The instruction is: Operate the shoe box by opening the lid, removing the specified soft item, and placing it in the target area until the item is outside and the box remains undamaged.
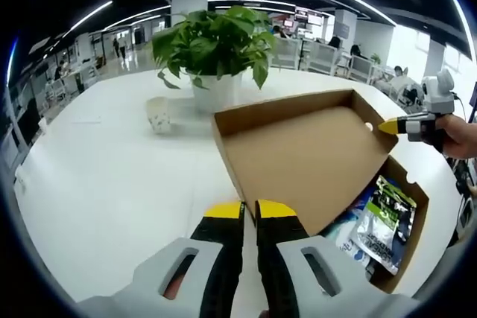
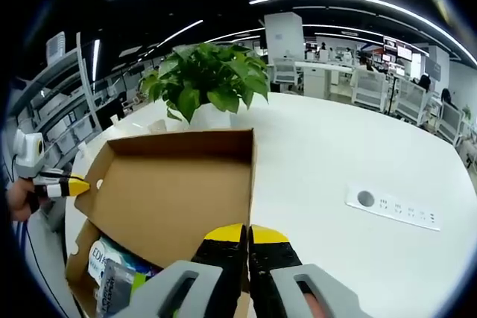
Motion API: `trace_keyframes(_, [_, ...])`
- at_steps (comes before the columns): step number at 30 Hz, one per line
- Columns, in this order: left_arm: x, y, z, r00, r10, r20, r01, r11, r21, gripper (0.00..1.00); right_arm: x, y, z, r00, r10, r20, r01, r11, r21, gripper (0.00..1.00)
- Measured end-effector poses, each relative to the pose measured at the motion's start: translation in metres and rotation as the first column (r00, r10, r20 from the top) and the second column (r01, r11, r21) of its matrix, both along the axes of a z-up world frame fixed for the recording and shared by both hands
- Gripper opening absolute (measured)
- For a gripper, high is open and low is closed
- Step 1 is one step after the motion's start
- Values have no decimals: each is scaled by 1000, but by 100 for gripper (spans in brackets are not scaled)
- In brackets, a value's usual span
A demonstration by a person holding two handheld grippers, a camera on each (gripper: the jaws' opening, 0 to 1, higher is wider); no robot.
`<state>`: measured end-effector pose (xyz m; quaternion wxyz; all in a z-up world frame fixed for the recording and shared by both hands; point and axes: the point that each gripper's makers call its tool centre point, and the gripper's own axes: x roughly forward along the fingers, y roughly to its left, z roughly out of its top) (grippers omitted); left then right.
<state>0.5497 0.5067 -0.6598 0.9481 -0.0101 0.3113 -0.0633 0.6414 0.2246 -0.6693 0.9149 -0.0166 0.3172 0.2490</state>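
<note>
The brown cardboard shoe box [image 1: 406,184] lies on the white table with its lid [image 1: 298,161] swung up and open. Inside lie soft plastic packets [image 1: 381,221], blue and green-black, also seen as packets [image 2: 112,269] under the lid [image 2: 171,199]. My left gripper [image 1: 250,208] is shut on the lid's near edge. My right gripper [image 2: 247,232] is shut on the lid's side wall. The right gripper [image 1: 387,126] shows at the lid's far edge, and the left gripper [image 2: 74,184] at the lid's left edge.
A leafy plant in a white pot [image 1: 216,91] stands just behind the box, with a small white cup [image 1: 158,113] to its left. A socket panel [image 2: 391,206] is set in the table [image 1: 97,184]. A hand [image 1: 458,135] holds the right gripper.
</note>
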Motion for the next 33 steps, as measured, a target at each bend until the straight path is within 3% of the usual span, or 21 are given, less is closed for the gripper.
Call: trace_keyframes(33, [19,3,-25,996,-58,-63,62,995,73,5,11,4,-26,998,12,-59,-14,999,-33,0])
